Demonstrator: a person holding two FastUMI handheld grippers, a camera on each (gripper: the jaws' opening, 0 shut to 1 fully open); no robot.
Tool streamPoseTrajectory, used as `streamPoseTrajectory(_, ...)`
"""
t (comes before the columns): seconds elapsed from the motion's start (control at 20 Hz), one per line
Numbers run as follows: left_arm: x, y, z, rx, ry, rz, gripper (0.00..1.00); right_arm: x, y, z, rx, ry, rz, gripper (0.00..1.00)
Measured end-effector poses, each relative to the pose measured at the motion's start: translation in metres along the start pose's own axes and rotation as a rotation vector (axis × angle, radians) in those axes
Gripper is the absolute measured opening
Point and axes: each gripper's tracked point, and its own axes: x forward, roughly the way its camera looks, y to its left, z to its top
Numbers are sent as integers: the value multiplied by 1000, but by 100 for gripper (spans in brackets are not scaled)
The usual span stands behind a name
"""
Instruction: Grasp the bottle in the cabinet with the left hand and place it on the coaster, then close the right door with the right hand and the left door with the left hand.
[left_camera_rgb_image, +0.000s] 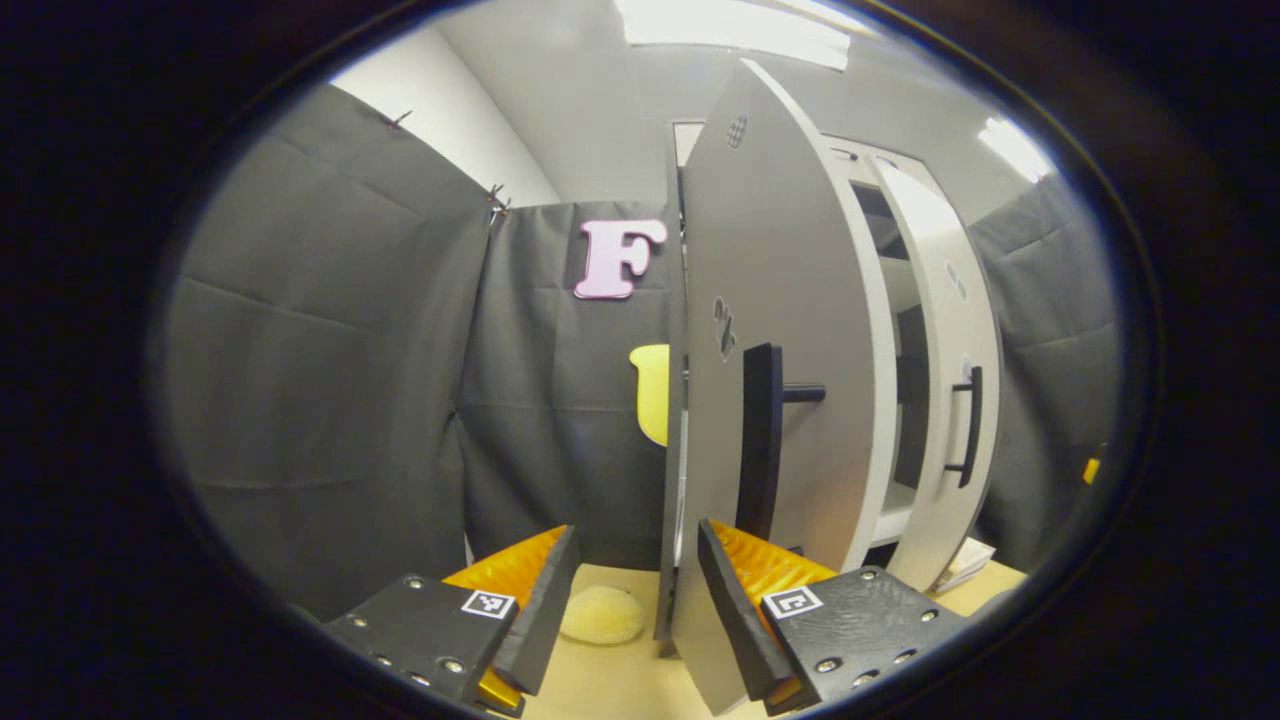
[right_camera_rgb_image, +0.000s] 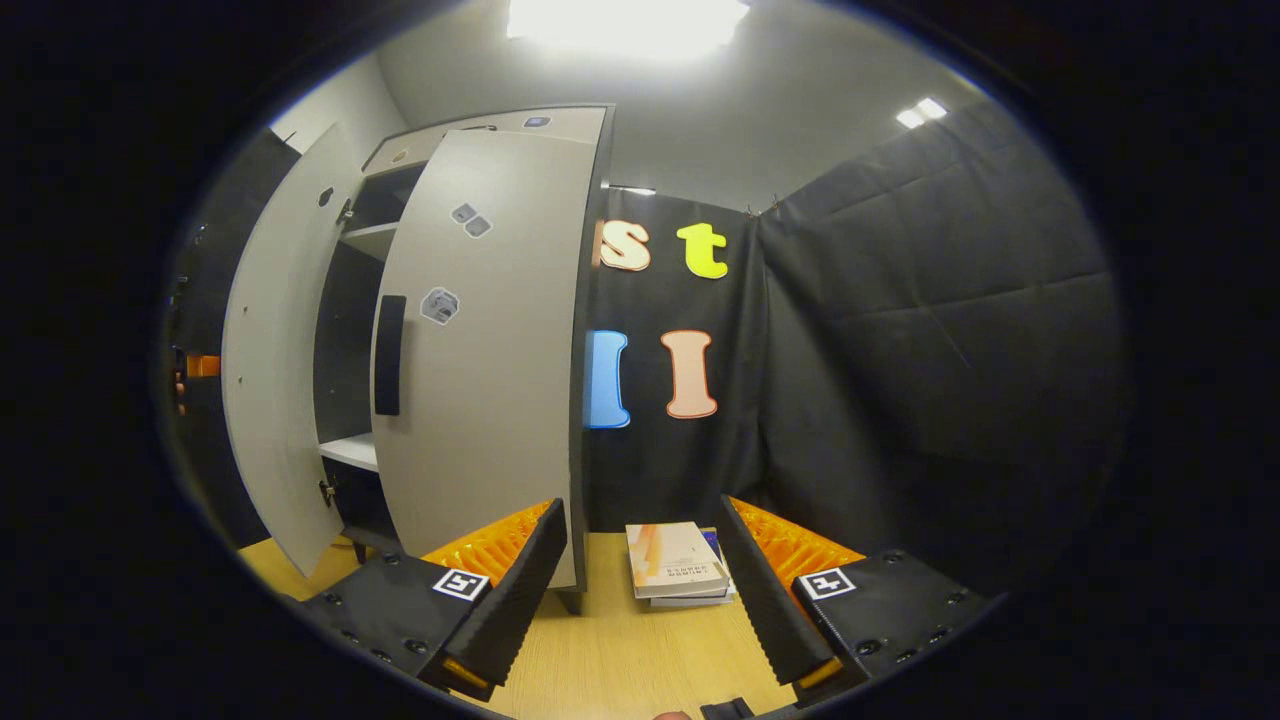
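The left door (left_camera_rgb_image: 780, 400) stands just ahead of the left claw (left_camera_rgb_image: 638, 610); books (right_camera_rgb_image: 678, 562) lie on the counter (right_camera_rgb_image: 620, 650) ahead of the right claw (right_camera_rgb_image: 645, 590).

Open doors screen the cabinet's interior

The left door (left_camera_rgb_image: 790, 400) hides most shelves in the left gripper view; the right door (right_camera_rgb_image: 480, 350) does likewise in the right gripper view, where one finger (right_camera_rgb_image: 765, 590) overlaps stacked books (right_camera_rgb_image: 675, 562).

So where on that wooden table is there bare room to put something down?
Bare light wooden tabletop lies in front of the stack of books, between the right tongs and beside the grey cabinet's right door. By the left door, a small patch surrounds the round cream pad. Between the two part-open doors it is tight.
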Motion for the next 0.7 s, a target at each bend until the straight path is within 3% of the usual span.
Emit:
streamPoseTrajectory(0.25,-6,2,-3,-12,-7,33,74,-5,-14,0,-19,1,-9,96)
streamPoseTrajectory(0.7,6,-48,-5,-42,-5,-50,74,-8,-21,-4,-30,9,-5,96)
